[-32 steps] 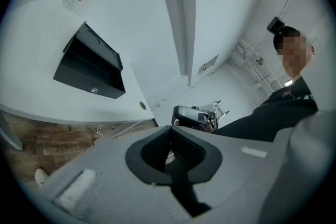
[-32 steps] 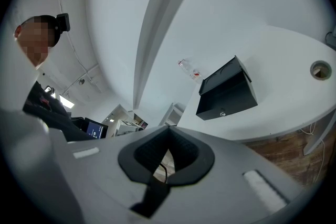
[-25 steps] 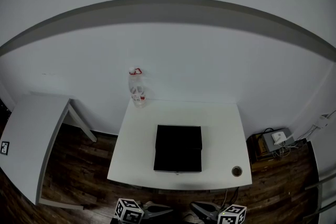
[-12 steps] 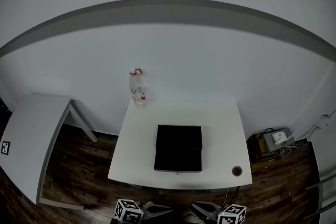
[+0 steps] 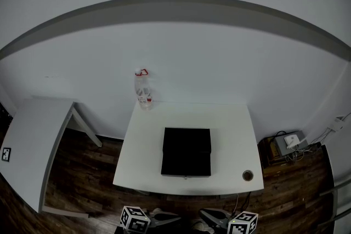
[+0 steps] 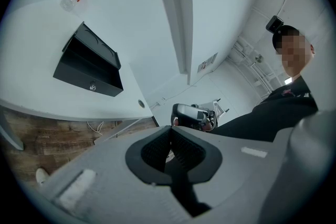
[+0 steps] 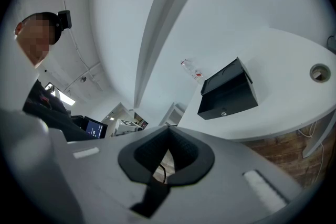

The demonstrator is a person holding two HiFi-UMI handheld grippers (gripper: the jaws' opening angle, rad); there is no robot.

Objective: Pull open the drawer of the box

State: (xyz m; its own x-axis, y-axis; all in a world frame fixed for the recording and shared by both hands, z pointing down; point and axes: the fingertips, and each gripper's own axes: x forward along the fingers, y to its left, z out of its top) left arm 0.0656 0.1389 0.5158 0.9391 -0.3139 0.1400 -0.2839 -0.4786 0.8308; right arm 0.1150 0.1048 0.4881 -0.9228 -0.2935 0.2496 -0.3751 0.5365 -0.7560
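Observation:
A black box (image 5: pixel 186 152) lies in the middle of the white table (image 5: pixel 236 134), its drawer front with a small round knob (image 6: pixel 93 86) facing the near edge; the drawer looks closed. The box also shows in the left gripper view (image 6: pixel 89 65) and in the right gripper view (image 7: pixel 228 90). Both grippers hang low in front of the table, well short of the box. My left gripper (image 5: pixel 164 218) is shut with nothing in it (image 6: pixel 169 131). My right gripper (image 5: pixel 215 218) is shut and empty as well (image 7: pixel 168 131).
A clear plastic bottle (image 5: pixel 143 90) with a red cap stands at the table's far left corner. A round cable hole (image 5: pixel 248 175) sits at the near right corner. A second white table (image 5: pixel 27 145) stands to the left. A power strip and cables (image 5: pixel 290 145) lie on the wooden floor to the right.

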